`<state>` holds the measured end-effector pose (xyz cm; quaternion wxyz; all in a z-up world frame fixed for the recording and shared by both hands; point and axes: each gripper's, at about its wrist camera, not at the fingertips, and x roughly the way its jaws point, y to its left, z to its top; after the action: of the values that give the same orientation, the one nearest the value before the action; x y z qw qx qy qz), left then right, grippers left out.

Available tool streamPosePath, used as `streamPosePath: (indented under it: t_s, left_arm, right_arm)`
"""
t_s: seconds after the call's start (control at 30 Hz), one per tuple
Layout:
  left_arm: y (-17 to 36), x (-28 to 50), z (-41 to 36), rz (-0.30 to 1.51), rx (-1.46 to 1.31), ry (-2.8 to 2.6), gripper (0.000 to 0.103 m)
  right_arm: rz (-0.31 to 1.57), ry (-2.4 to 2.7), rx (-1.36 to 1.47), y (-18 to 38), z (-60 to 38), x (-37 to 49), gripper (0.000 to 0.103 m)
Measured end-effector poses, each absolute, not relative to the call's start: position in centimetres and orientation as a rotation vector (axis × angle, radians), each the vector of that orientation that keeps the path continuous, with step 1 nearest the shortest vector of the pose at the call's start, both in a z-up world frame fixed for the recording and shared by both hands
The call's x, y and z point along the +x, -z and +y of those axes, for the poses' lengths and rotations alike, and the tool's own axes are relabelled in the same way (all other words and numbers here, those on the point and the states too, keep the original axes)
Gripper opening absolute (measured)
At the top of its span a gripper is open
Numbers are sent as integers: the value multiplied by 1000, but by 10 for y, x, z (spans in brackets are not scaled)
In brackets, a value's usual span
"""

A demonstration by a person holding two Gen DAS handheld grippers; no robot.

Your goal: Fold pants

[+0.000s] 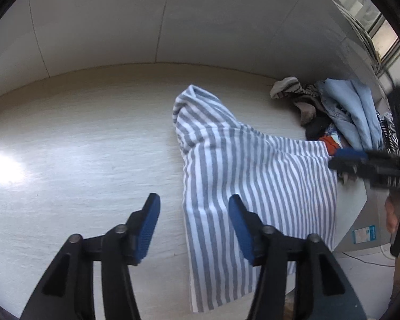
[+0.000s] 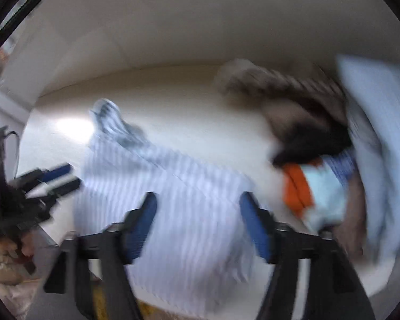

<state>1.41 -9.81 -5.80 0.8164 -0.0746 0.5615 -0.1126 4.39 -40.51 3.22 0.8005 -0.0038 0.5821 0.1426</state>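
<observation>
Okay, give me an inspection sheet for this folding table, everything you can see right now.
Surface: pale table, glare patch at left.
Job's things: striped pants folded, lying flat, near end over the table edge.
Clutter: clothes pile at far right, beside the pants.
Grippers: left gripper open, empty; right gripper open, empty, view blurred.
Cables: thin white cable below the table's right edge.
Surroundings: pale wall behind; window at right.

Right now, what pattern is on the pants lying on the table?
Grey and white stripes on the pants, clearest in the left wrist view.
</observation>
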Motion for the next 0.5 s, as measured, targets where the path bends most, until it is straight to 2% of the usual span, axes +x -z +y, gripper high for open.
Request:
streamPosePath:
  t_s: [0.2, 0.33, 0.5]
  left_arm:
    - [73, 18, -100, 1284, -213, 245, 59]
    - [83, 19, -105, 1307, -215, 238, 59]
    - [86, 22, -118, 1296, -196, 249, 62]
  right_arm:
    - [1334, -197, 99, 2, -448, 18, 71]
    - [1345, -208, 181, 16, -453, 13, 71]
    - [1329, -203, 155, 22, -440, 25, 75]
